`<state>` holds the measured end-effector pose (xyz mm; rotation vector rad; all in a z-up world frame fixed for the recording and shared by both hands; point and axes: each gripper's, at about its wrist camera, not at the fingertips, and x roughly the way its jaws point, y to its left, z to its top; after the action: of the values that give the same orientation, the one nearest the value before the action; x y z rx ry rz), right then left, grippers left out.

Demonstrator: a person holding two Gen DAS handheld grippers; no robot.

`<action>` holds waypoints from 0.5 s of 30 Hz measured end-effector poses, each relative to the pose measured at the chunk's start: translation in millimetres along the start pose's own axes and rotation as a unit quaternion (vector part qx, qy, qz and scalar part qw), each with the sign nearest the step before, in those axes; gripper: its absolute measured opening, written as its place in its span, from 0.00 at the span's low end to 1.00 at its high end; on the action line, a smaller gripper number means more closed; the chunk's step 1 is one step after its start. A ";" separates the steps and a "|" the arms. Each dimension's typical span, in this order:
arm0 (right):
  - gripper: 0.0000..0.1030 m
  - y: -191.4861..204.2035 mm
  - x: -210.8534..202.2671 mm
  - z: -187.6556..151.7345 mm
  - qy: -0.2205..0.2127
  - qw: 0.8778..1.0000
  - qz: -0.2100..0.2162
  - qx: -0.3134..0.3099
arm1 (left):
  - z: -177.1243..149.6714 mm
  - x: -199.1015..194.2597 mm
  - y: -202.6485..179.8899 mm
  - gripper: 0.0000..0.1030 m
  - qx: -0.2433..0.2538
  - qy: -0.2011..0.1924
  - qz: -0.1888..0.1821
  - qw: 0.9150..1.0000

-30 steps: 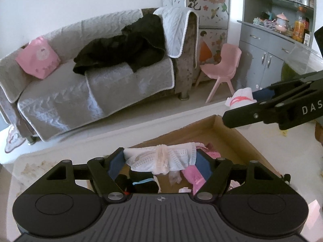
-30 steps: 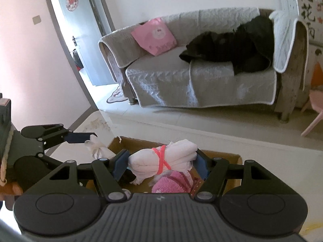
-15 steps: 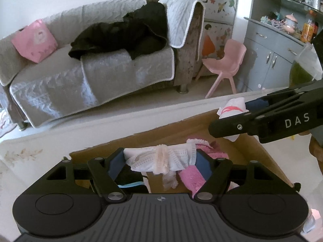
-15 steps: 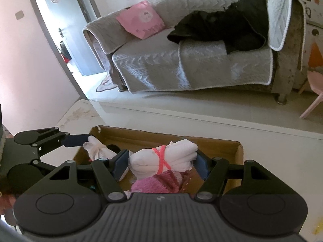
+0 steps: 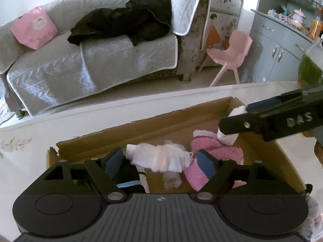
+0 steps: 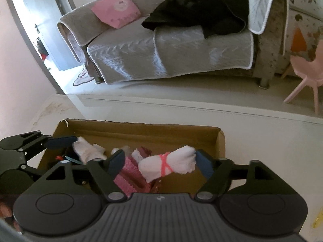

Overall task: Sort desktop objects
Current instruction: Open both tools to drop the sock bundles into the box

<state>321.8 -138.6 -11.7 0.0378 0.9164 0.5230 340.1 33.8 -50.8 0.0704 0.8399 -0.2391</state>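
Hovering both grippers over the cardboard box (image 5: 173, 119) on the white desk (image 5: 30, 141). Left gripper (image 5: 161, 161): we see its jaws opening, with the white bundle tied by a pale band (image 5: 161, 158) between them; there is a clear gap to the right pad and the left end sits just beside the left pad, so no squeeze is visible. The bundle sits over the box interior, above a black item with a blue band (image 5: 128, 178) on the left and a fluffy pink cloth (image 5: 214, 155) on the right. Right gripper (image 6: 159, 162): its jaws are opening too, with the white bundle tied by a red band (image 6: 169, 164) between them; its right end is touching or just beside the right pad and there is a gap at the left pad, so we cannot tell if it is in contact. That bundle is over the box's right half, just above the pink cloth. In each wrist view the other gripper shows at the frame edge, near the box rim with its bundle at the fingertips. Behind the desk we see a grey sofa (image 6: 171, 50) with a black garment (image 6: 201, 18), a pink cushion (image 6: 116, 9) and a pink chair (image 5: 232, 54).
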 end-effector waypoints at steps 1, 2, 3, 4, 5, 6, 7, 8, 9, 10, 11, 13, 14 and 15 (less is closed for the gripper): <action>0.99 -0.3 -5.1 -1.2 -0.005 1.000 0.002 -0.001 | 0.0 -2.2 0.9 0.85 -0.004 -0.001 0.000 1.000; 0.99 -0.6 -11.7 -2.0 -0.010 1.000 0.003 -0.001 | -1.0 -5.5 2.0 0.85 -0.008 -0.001 0.000 1.000; 0.99 -0.4 -18.2 -2.8 -0.013 1.000 0.004 0.000 | -2.7 -9.2 2.5 0.85 -0.010 -0.001 -0.002 1.000; 0.99 -1.5 -27.2 -4.6 -0.017 1.000 0.008 0.000 | -5.1 -15.7 3.5 0.85 -0.010 -0.005 -0.005 1.000; 0.99 -2.6 -35.6 -6.6 -0.021 1.000 0.009 -0.002 | -7.3 -20.8 3.6 0.85 -0.009 -0.007 -0.006 1.000; 0.99 -3.3 -44.9 -9.1 -0.025 1.000 0.008 -0.007 | -10.1 -27.5 3.5 0.85 -0.007 -0.008 -0.006 1.000; 0.99 -4.5 -55.8 -14.2 -0.027 1.000 0.010 -0.012 | -13.6 -34.7 3.0 0.85 -0.005 -0.010 -0.009 1.000; 0.99 -5.8 -63.9 -18.0 -0.028 0.999 0.011 -0.015 | -18.2 -42.5 2.4 0.86 -0.002 -0.012 -0.013 1.000; 0.99 -7.9 -69.4 -20.7 -0.027 0.999 0.009 -0.016 | -21.9 -49.1 1.0 0.86 0.002 -0.012 -0.015 1.000; 0.99 -10.2 -76.5 -26.3 -0.026 1.000 0.005 -0.017 | -27.0 -56.7 -0.2 0.86 0.003 -0.013 -0.017 1.000; 0.99 -12.6 -83.5 -32.7 -0.023 1.000 0.005 -0.017 | -33.1 -66.4 -1.2 0.86 0.004 -0.015 -0.024 1.000; 0.99 -14.9 -92.7 -43.9 -0.013 1.000 -0.002 -0.019 | -42.4 -80.6 -4.9 0.86 0.009 -0.018 -0.031 0.999; 0.99 -16.0 -97.0 -51.3 -0.008 1.000 -0.010 -0.019 | -50.1 -90.0 -7.4 0.86 0.014 -0.020 -0.034 0.999; 0.99 -16.7 -99.5 -57.6 -0.003 1.000 -0.012 -0.017 | -57.2 -97.1 -9.0 0.87 0.017 -0.017 -0.040 0.999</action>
<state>235.7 -208.5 22.8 -0.0019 0.9012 0.5149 233.8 51.7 -16.4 0.0644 0.8047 -0.3290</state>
